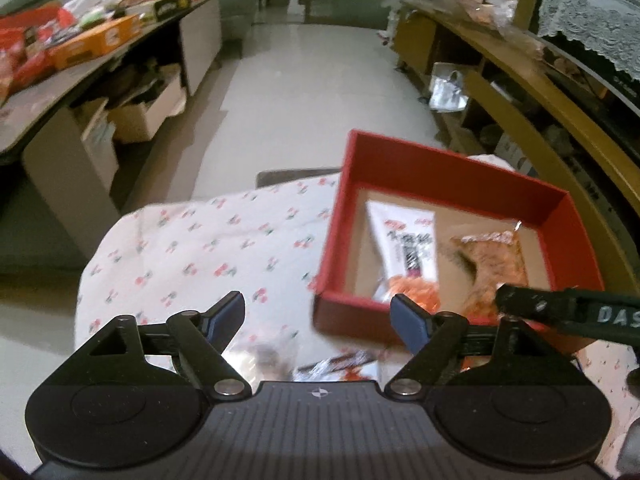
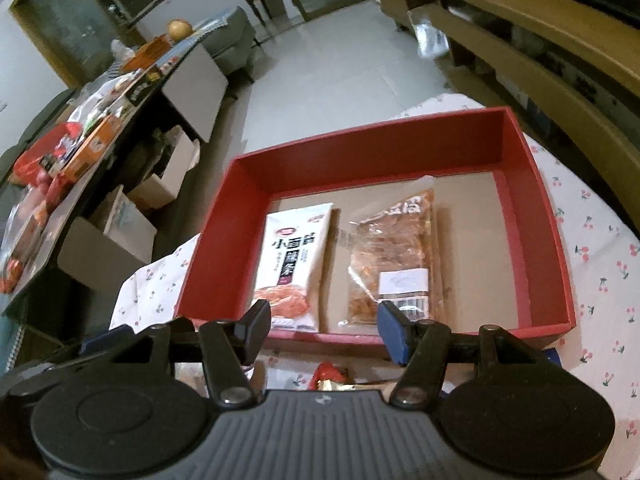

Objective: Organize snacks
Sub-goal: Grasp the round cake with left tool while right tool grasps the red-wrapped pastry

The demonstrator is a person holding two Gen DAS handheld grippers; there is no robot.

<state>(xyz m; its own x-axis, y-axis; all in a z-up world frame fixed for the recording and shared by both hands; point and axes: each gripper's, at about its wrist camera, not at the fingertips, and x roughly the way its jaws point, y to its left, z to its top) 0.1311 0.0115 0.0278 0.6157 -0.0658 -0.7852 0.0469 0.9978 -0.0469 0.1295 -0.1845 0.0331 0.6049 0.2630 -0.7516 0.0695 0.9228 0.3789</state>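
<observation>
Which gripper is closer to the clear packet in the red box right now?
Right. The right gripper hangs open at the box's near wall, just short of the clear packet. The left gripper sits off to the left over the tablecloth, outside the red box.

Box [image 2: 400,152] sits on tablecloth [image 2: 592,248], middle of frame. In box: noodle packet [image 2: 296,256] left, clear snack bag [image 2: 396,252] right, side by side. More snacks [image 2: 332,376] on cloth below box, bottom middle
</observation>
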